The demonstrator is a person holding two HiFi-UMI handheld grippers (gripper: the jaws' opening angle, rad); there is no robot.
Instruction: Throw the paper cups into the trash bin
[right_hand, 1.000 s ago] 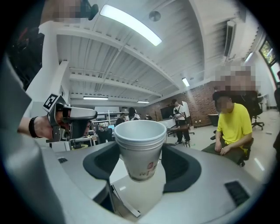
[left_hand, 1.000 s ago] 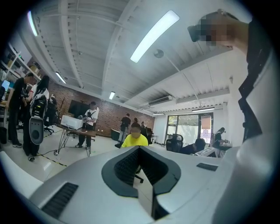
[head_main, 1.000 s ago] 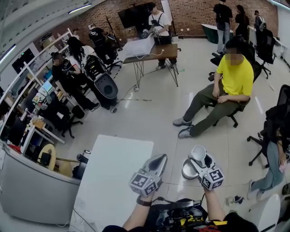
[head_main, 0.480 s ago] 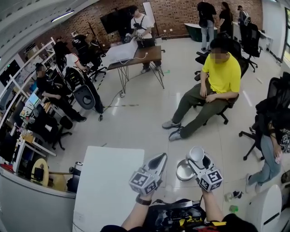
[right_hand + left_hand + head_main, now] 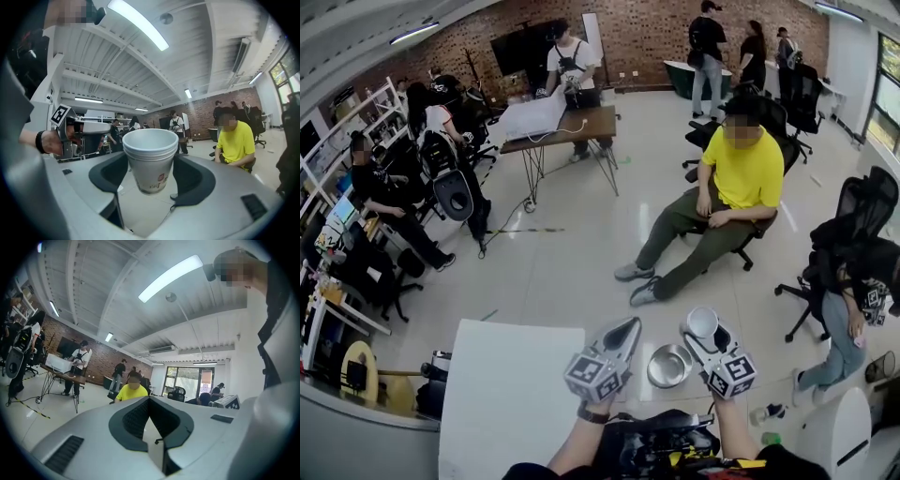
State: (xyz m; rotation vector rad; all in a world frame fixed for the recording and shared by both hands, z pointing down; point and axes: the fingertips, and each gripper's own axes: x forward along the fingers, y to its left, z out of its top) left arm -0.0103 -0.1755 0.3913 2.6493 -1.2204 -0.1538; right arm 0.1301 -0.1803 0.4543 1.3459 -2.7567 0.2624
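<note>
Low and right of centre in the head view, the right gripper (image 5: 712, 339) clamps a nested stack of white paper cups (image 5: 150, 161) upright, just right of the round shiny metal trash bin (image 5: 652, 368), probably ready for dropping, while the left gripper (image 5: 623, 336) sits closed on nothing.

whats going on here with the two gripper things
A person holds a gripper in each hand. The right gripper is clamped on a stack of paper cups, held upright. The left gripper is shut and empty. A round metal bin stands on the floor, between the two grippers in the head view. The cups are not in it yet.
</note>
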